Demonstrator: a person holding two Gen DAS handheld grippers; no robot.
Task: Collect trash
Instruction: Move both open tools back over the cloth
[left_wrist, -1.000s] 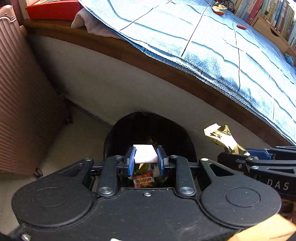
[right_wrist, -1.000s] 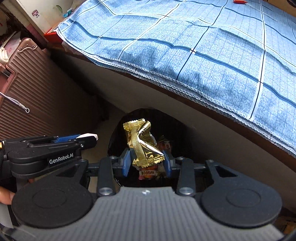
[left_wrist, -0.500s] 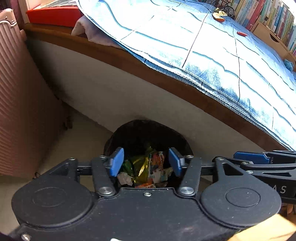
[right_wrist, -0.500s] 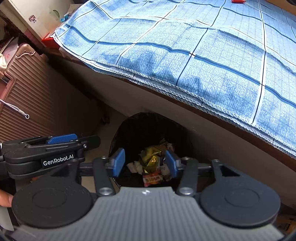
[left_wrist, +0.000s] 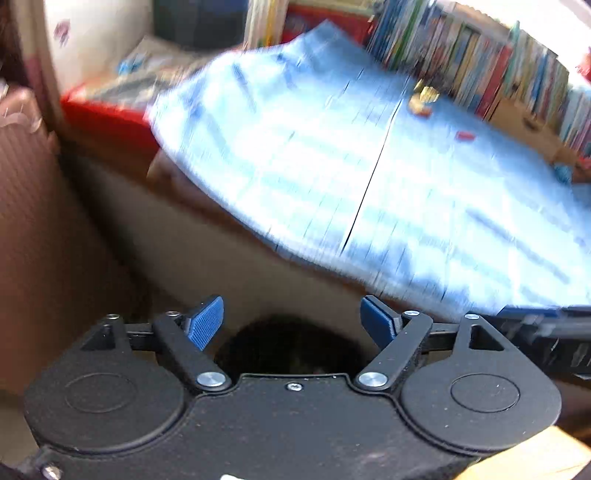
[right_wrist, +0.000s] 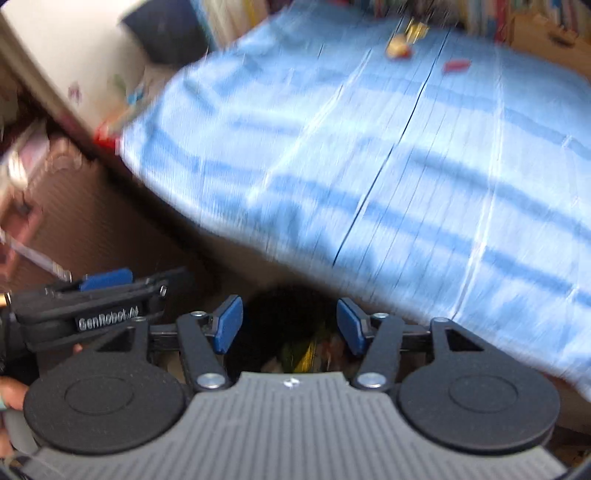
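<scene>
Both views are blurred by motion. A black trash bin stands on the floor below the bed; in the right wrist view the bin shows coloured wrappers inside. My left gripper hangs above the bin, its jaws opening wide with nothing between them. My right gripper is beside it, jaws also opening and empty. On the far part of the blue checked bed cover lie a gold wrapper and a small red piece; the right wrist view shows the gold wrapper and red piece too.
A brown ribbed suitcase stands to the left of the bin. The bed's pale side panel rises behind the bin. A shelf of books lines the far edge of the bed. A red box sits at the bed's left end.
Both grippers let go: the white paper from the left and the gold wrapper from the right fell into the bin. Both jaws widened and both grippers rose and tilted up toward the bed.
</scene>
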